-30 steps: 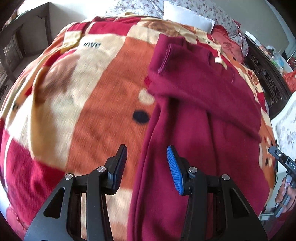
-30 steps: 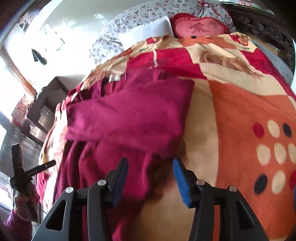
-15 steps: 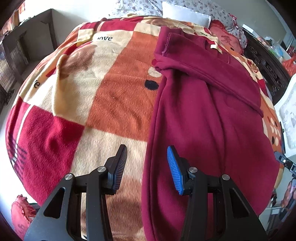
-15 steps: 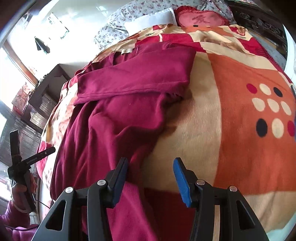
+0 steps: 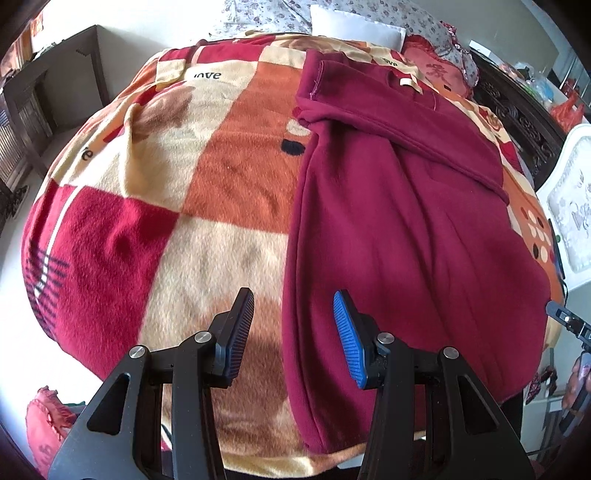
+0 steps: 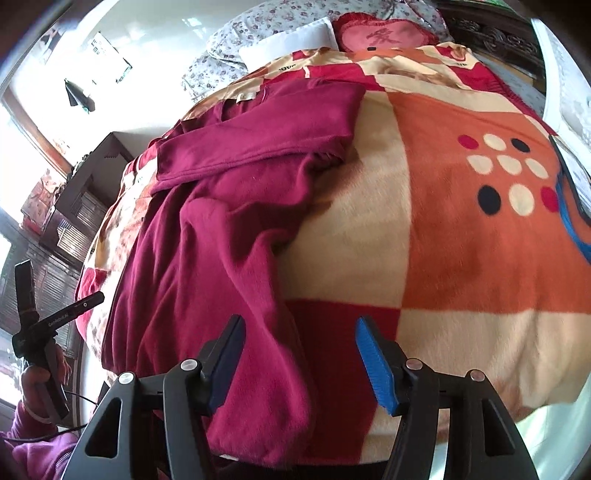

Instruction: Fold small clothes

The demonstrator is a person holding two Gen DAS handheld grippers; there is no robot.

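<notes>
A maroon fleece garment (image 5: 406,229) lies lengthwise on a checked red, orange and cream blanket (image 5: 207,177), with its sleeves folded across the top. It also shows in the right wrist view (image 6: 229,221). My left gripper (image 5: 293,325) is open and empty, raised above the garment's left edge near the hem. My right gripper (image 6: 299,354) is open and empty, raised above the garment's right lower edge. The other gripper shows at the right edge of the left wrist view (image 5: 569,325) and at the left edge of the right wrist view (image 6: 40,325).
The blanket (image 6: 461,240) covers a bed. A white pillow (image 5: 354,26) and a red heart cushion (image 6: 380,35) lie at the head. Dark wooden furniture (image 5: 40,96) stands left of the bed, a carved dark frame (image 5: 517,118) on the right. A red cushion (image 5: 48,417) lies on the floor.
Both grippers have drawn back toward the foot of the bed and higher, so the garment's whole length and hem now show. Both jaws stayed open.
</notes>
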